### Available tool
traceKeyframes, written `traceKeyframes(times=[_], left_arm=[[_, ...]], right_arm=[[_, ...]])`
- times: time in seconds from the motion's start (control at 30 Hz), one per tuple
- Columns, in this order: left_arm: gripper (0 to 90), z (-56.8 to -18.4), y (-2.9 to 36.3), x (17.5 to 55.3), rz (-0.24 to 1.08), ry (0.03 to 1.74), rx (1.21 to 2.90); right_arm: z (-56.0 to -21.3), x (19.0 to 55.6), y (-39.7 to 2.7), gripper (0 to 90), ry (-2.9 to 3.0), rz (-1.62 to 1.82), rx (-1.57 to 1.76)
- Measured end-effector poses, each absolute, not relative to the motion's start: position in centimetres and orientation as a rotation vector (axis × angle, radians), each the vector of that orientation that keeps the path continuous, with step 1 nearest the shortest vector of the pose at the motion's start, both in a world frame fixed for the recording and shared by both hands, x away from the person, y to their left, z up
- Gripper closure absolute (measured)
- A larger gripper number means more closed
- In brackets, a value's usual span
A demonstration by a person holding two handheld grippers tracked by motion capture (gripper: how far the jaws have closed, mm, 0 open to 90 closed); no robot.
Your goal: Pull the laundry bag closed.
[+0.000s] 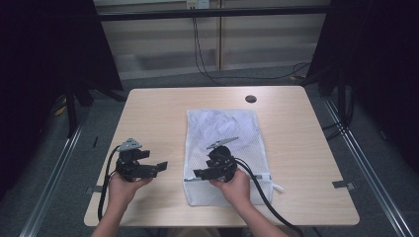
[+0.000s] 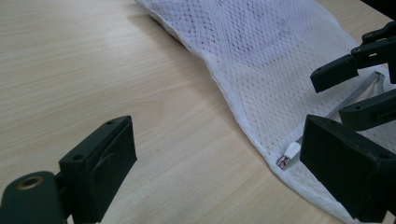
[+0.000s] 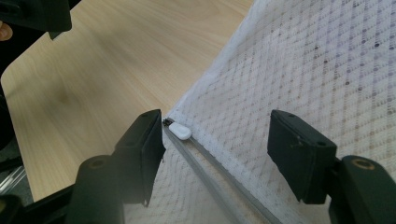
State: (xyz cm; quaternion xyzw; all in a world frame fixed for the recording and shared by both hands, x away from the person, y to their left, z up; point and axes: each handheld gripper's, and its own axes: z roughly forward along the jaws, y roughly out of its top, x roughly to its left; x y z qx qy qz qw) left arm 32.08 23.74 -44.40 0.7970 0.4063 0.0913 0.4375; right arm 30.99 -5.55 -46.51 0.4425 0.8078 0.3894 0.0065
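Two tools are involved: the right tool point(image 3: 215, 149), jaws apart, is poised over the white zipper pull point(image 3: 180, 131) at the near-left corner of the mesh laundry bag point(image 1: 221, 129) lying flat on the desk point(image 1: 153, 113), so a closing pinch on the pull is judged to be called for next, while the left tool point(image 2: 219, 163) is held open beside the bag

wooden table point(image 1: 158, 113) — mesh bag point(image 1: 222, 123) on it

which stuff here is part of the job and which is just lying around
In the job:
mesh laundry bag
its white zipper pull
grey zipper
right gripper, open around the pull
left gripper, open beside the bag

Lying about:
table's dark round hole
wall cables
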Motion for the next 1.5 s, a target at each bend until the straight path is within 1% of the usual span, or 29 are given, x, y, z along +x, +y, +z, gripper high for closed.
traceKeyframes(times=[0.17, 0.4, 0.57, 0.63, 0.87, 0.93, 0.97, 1.03, 1.17, 1.23, 1.33, 1.37, 1.5], left_arm=[[10.6, -44.4, 23.8, 32.1, 0.227, 1.002, 1.992], [10.6, -44.4, 23.8, 32.1, 0.225, 1.001, 1.990], [10.6, -44.4, 23.8, 32.1, 0.230, 1.010, 1.984], [10.6, -44.4, 23.8, 32.1, 0.231, 1.009, 1.986], [10.5, -44.4, 23.9, 32.1, 0.230, 1.005, 1.990], [10.5, -44.4, 23.9, 32.1, 0.229, 1.005, 1.991], [10.5, -44.4, 23.9, 32.1, 0.229, 1.005, 1.991], [10.5, -44.4, 23.8, 32.1, 0.227, 1.011, 1.987], [10.5, -44.4, 23.8, 32.1, 0.228, 1.012, 1.988], [10.5, -44.4, 23.9, 32.1, 0.234, 1.012, 1.991], [10.4, -44.4, 23.9, 32.1, 0.234, 1.015, 1.992], [10.5, -44.4, 23.9, 32.1, 0.234, 1.014, 1.993], [10.5, -44.4, 23.9, 32.1, 0.231, 1.016, 1.989]], right_arm=[[-46.7, 31.1, -5.2, 34.6, 2.550, 1.210, 1.363], [-47.2, 31.1, -4.6, 39.5, 2.606, 1.199, 1.335], [-47.3, 31.2, -4.4, 40.2, 2.622, 1.199, 1.338], [-47.4, 31.3, -4.3, 39.1, 2.621, 1.194, 1.345], [-47.7, 31.3, -4.1, 40.9, 2.637, 1.181, 1.328], [-47.7, 31.2, -4.0, 44.7, 2.650, 1.153, 1.354], [-47.7, 31.2, -4.0, 44.7, 2.650, 1.153, 1.354], [-47.9, 31.2, -3.8, 49.9, 2.667, 1.154, 1.360], [-48.0, 31.3, -3.7, 53.2, 2.667, 1.152, 1.367], [-48.2, 31.4, -3.7, 56.5, 2.669, 1.159, 1.394], [-48.2, 31.5, -3.6, 57.4, 2.662, 1.162, 1.409], [-48.2, 31.5, -3.6, 60.0, 2.655, 1.175, 1.427], [-48.4, 31.5, -3.3, 63.1, 2.662, 1.195, 1.439]])
